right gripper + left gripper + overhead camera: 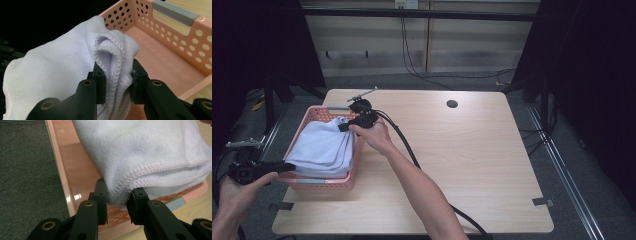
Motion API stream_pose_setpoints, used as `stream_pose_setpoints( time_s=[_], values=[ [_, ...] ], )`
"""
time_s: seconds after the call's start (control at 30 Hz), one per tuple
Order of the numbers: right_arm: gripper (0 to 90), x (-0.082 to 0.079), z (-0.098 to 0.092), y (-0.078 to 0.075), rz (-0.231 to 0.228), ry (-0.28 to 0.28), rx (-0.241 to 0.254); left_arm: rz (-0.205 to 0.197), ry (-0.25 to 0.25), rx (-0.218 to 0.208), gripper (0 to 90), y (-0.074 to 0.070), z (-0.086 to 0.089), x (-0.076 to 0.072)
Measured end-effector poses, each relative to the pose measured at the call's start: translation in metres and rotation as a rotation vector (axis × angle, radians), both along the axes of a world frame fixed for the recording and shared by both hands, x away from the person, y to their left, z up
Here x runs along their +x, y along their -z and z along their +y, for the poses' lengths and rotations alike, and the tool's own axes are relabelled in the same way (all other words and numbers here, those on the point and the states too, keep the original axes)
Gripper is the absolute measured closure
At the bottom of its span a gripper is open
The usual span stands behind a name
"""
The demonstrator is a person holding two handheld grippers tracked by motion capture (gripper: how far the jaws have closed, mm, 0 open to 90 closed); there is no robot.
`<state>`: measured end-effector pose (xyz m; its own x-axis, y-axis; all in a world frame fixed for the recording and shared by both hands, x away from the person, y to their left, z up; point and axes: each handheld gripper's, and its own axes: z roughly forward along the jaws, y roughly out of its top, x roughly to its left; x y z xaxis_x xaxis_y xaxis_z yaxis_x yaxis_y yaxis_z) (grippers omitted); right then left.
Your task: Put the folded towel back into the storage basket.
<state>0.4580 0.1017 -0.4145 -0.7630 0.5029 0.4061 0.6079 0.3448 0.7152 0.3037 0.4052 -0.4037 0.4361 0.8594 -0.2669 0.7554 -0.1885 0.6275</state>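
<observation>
- The left claw (117, 206) and right claw (116, 83) were each clamped on the folded white terry towel (324, 145).
- Towel hung over the pink perforated plastic basket (324, 182) at the desk's (472, 150) left edge; lowering and release seemingly remained.

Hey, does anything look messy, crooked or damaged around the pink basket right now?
Nothing stands out. The folded white cloth hangs over the pink perforated plastic basket, pinched by the left gripper and right gripper. The basket sits flat on the wooden table, apparently undamaged.
</observation>
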Motion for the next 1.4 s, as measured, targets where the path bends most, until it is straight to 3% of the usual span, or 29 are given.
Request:
stream_pose_setpoints(
  time_s=[0.47,0.83,0.9,1.03,1.37,1.4],
  values=[
    [70.2,0.003,0.004,0.016,0.023,-0.007,-0.012,0.03,0.001,0.008,71.7,0.012,-0.002,0.001],
    [64.9,0.006,0.005,0.023,0.015,0.022,-0.034,0.058,0.003,0.047,67.8,0.015,-0.009,0.007],
    [62.6,0.006,0.006,0.025,0.024,0.015,-0.047,0.063,-0.01,0.055,64.7,0.018,-0.01,0.008],
    [46.5,0.007,0.005,0.028,0.018,0.038,-0.057,0.058,-0.019,0.066,57.8,0.018,-0.01,0.007],
    [34.4,0.007,0.001,0.023,0.005,0.047,-0.046,0.012,0.0,0.053,38.2,0.007,-0.016,0.003],
    [33.5,0.006,-0.002,0.021,-0.005,0.041,-0.026,0.004,-0.002,0.041,36.9,0.006,-0.017,0.002]
  ],
)
